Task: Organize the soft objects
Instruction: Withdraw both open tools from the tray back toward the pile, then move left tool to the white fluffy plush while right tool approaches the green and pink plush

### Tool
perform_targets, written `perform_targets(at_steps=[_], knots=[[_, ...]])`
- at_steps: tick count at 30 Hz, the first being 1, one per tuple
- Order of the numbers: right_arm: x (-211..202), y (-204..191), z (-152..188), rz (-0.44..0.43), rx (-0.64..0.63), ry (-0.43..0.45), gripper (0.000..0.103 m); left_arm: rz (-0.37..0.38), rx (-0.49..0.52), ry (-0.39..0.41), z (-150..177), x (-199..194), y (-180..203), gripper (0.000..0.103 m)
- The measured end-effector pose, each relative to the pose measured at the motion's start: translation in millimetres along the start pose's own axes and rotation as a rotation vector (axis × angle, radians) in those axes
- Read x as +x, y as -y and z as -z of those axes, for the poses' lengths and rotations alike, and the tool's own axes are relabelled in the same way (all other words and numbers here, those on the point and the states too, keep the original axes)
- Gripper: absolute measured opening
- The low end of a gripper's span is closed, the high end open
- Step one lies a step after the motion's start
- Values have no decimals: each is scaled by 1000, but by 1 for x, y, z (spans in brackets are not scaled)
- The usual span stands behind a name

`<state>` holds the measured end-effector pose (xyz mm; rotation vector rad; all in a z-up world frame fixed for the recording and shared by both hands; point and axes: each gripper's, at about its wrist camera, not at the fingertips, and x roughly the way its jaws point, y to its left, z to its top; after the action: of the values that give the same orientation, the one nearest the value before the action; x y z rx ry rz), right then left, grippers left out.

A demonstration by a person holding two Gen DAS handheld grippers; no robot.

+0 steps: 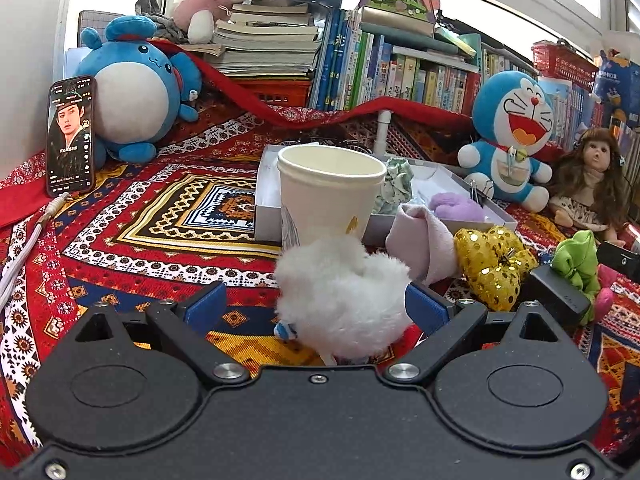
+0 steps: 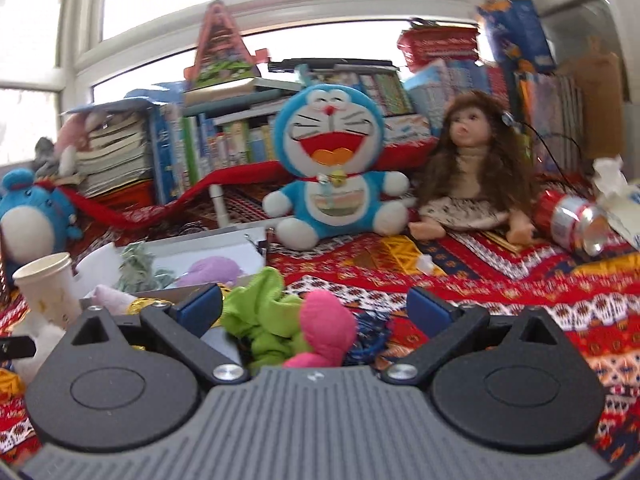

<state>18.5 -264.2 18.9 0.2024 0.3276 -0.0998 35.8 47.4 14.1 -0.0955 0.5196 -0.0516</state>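
A white fluffy toy [image 1: 344, 296] lies on the patterned cloth between the wide-apart blue pads of my left gripper [image 1: 316, 306], which is open. Behind it stands a paper cup [image 1: 326, 196] in front of a shallow white box [image 1: 264, 216] holding a purple soft piece [image 1: 456, 204] and a green-white scrunchie [image 1: 396, 184]. A pale pink cloth [image 1: 420, 236], a gold sequin bow [image 1: 496, 264] and a green soft toy [image 1: 576, 260] lie to the right. My right gripper [image 2: 316, 308] is open around the green toy [image 2: 260, 312] and a pink soft toy [image 2: 328, 324].
A Doraemon plush [image 1: 508, 136], a doll [image 1: 588, 180] and a blue round plush [image 1: 132, 92] sit at the back before stacked books. A phone [image 1: 72, 136] leans at the left with a cable. A red can [image 2: 572, 220] lies at the right.
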Motion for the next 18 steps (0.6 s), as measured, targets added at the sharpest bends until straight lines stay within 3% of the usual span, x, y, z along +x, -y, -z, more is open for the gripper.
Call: perform_targets(at_steps=[18], knots=[[7,2,9,-2,30,-46,76,2,15,-35,6,17,15,95]])
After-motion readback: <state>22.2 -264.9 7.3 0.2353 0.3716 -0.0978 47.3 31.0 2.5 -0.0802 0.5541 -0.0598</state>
